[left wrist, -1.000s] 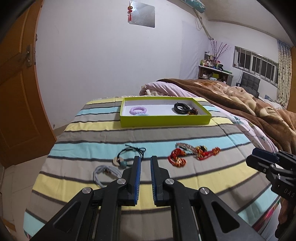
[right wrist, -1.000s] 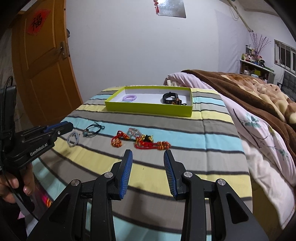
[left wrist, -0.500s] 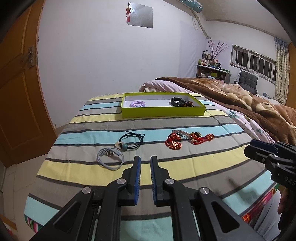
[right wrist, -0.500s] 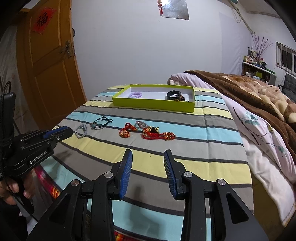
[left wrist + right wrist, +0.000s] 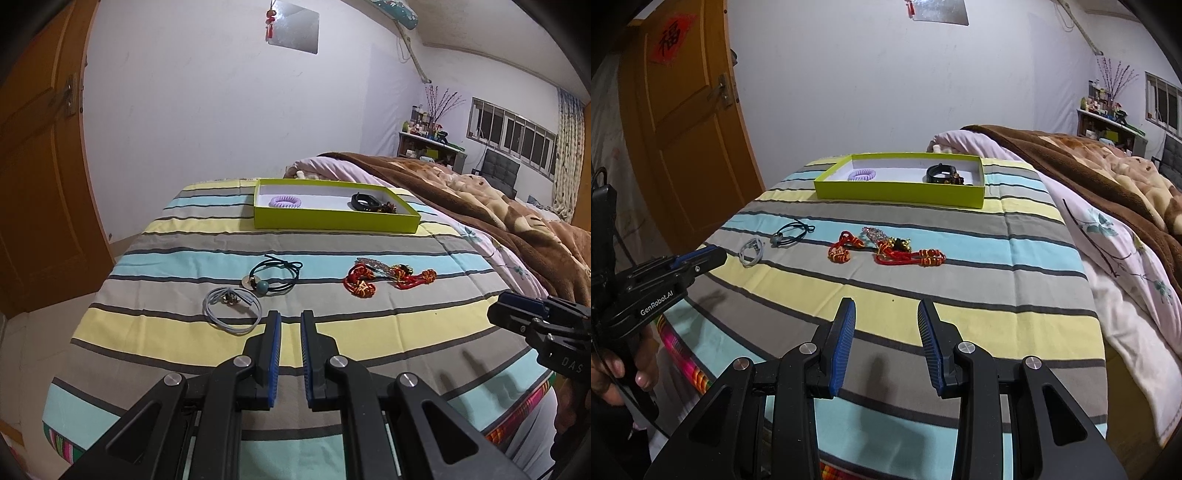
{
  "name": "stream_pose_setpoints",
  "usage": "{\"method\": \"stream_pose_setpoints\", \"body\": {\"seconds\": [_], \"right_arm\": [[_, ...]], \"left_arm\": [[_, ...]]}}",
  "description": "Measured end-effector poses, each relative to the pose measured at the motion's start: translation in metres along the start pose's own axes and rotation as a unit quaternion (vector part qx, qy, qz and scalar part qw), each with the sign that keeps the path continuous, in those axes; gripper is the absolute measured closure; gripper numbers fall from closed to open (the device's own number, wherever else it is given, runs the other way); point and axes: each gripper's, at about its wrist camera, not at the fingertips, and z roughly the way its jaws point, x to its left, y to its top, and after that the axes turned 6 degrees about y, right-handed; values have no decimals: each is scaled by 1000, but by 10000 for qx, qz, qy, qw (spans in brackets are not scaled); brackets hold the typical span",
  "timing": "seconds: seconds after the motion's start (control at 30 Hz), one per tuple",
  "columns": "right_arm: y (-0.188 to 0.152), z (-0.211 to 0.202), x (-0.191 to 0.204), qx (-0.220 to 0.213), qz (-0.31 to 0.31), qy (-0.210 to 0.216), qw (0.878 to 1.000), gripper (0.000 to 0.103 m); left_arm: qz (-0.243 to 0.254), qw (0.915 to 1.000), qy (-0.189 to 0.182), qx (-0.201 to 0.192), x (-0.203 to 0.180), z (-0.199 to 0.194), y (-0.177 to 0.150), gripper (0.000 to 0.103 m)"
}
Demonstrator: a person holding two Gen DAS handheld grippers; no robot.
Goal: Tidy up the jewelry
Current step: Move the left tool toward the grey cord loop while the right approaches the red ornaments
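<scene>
On the striped cloth (image 5: 332,332), loose jewelry lies near; the green box (image 5: 332,221) sits far. Left gripper (image 5: 290,321) is almost pressed together and empty; right gripper (image 5: 886,314) is spread. Open wide over the grey hair tie (image 5: 231,308), maybe, and pinch gently.

Your left black two-finger gripper with blue pads (image 5: 289,328) points straight ahead, and its two fingers sit close together with just a thin gap between them and nothing held. Your right black two-finger gripper with blue pads (image 5: 886,317) also points ahead, and its fingers are spread wide apart with nothing held. Your bare left hand (image 5: 613,373) wraps around the handle of the left gripper, low down at your side, with the fingertips curled in.
</scene>
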Motion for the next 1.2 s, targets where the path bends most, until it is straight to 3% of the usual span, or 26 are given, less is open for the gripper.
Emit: {"method": "stream_pose_setpoints", "body": {"seconds": [0.73, 0.87, 1.2], "right_arm": [[39, 60, 3, 268, -289, 132, 9991, 67], [41, 67, -2, 314, -266, 92, 9991, 67], [45, 82, -32, 514, -120, -60, 9986, 67]], "left_arm": [[-208, 9994, 195, 202, 35, 45, 20, 93], [-296, 9988, 275, 271, 45, 51, 17, 77], [-280, 9972, 335, 611, 51, 71, 14, 76]]}}
